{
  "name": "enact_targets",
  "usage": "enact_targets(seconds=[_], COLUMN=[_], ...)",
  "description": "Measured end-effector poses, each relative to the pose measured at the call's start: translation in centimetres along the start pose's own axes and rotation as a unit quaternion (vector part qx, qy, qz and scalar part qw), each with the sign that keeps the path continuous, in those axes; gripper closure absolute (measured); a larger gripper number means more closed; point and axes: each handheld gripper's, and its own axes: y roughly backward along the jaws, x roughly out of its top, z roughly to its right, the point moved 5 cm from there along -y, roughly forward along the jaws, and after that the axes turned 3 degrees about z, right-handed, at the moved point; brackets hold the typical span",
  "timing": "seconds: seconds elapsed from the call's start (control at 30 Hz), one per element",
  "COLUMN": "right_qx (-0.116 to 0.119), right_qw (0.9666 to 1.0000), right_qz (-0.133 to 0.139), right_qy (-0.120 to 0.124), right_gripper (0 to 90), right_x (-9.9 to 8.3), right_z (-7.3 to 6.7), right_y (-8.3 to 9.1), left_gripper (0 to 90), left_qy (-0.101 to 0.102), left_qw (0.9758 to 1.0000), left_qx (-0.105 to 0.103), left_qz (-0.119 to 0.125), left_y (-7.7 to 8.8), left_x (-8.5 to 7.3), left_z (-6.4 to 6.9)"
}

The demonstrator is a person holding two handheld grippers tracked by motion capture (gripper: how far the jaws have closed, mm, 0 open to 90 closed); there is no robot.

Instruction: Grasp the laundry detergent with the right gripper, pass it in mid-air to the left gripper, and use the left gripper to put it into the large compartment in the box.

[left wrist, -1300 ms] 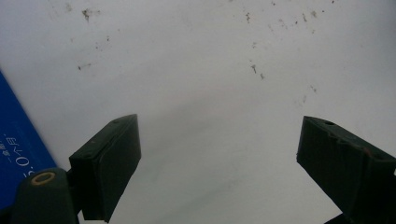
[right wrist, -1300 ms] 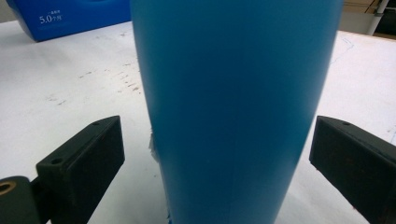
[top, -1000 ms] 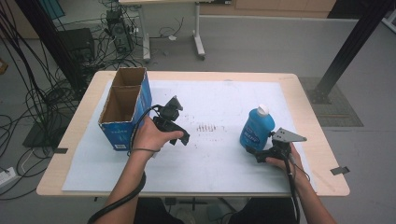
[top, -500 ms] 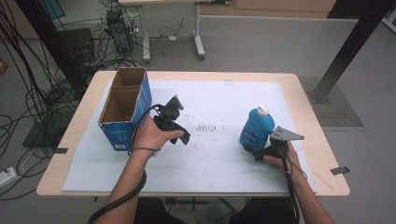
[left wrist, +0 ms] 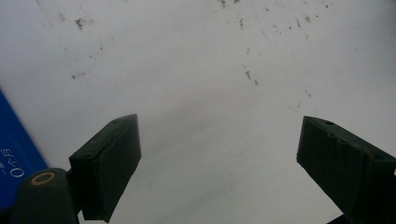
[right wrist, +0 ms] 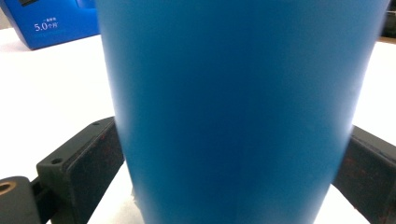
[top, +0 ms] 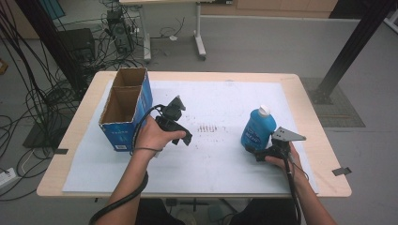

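Observation:
A blue bottle point(top: 257, 127) with a white cap stands upright on the right part of the white sheet point(top: 220, 164). My right gripper point(top: 256, 151) is shut on its lower body; in the right gripper view both jaws press against the sides of the bottle point(right wrist: 233, 93). My left gripper point(top: 187, 139) is held in the left hand just right of the blue cardboard box point(top: 123, 112), tilted down at the sheet. In the left gripper view the left gripper point(left wrist: 219, 154) stands open over bare, speckled paper with nothing between its jaws.
The open-topped box has two compartments and stands at the table's left; its blue side shows as the box point(left wrist: 14, 158) and the box point(right wrist: 51, 23). A patch of dark specks point(top: 206, 128) marks the sheet's middle. Cables and a stand lie on the floor beyond the table edge point(top: 197, 75).

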Motion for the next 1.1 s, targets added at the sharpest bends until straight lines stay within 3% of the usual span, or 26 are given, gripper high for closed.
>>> enact_targets(seconds=[1.1], right_qx=[0.001], right_qw=[1.0000], right_qz=[0.006], right_qy=[-0.004], right_gripper=[2.9], right_x=[0.00], right_z=[0.02], right_y=[0.11], left_gripper=[13.6], left_qy=[0.001], left_qw=[1.0000], left_qx=[0.000], left_qz=[-0.004], left_y=[0.18], left_x=[0.21], left_z=[0.25])
